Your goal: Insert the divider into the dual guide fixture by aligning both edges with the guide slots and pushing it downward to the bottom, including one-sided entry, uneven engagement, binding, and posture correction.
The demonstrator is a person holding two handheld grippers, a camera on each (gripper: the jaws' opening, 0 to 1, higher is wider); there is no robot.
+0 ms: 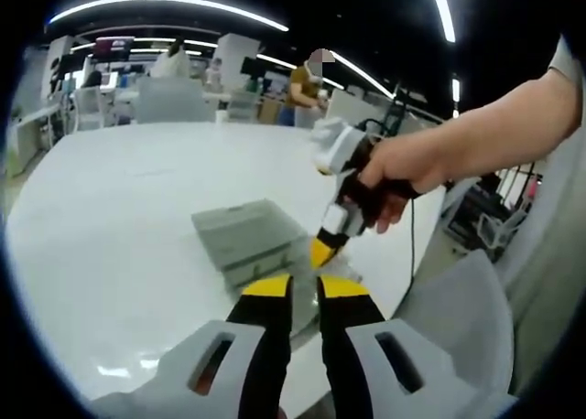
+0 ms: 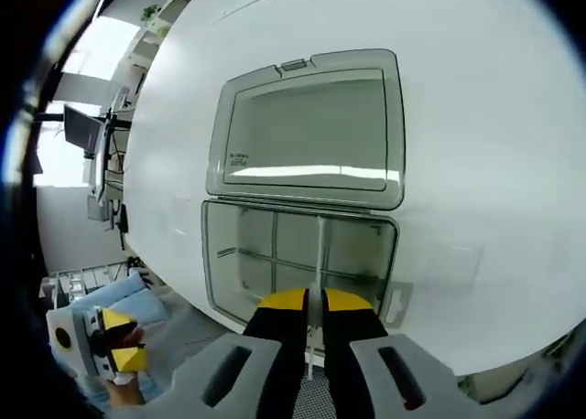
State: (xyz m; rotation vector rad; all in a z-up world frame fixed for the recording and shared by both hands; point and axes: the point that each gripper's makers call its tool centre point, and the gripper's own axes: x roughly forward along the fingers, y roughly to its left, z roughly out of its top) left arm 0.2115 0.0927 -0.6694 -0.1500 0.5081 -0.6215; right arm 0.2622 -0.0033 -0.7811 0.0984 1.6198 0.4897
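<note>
Now, in the left gripper view, the left gripper rises from the bottom centre with its yellow-tipped jaws nearly together and nothing visibly between them; it points toward a grey compartment box lying open on the white table in the middle of the frame. Coming in from the right, a hand holds the right gripper, whose yellow tip dips to the box's near right edge. Far people and shelving sit along the top. In the right gripper view, the box spreads across the centre: its lid lies flat in the upper half, and the clear tray with its crossing partitions lies below. The right gripper at bottom centre has its jaws pinched on a thin pale divider, which runs up from the tips over the tray's right-centre cell. Whether its edges sit in any guide slots I cannot tell. The risk, as I judge it, is a skewed push: if one edge enters before the other, the strip would bind partway or flex, and the unsupported box could slide.
</note>
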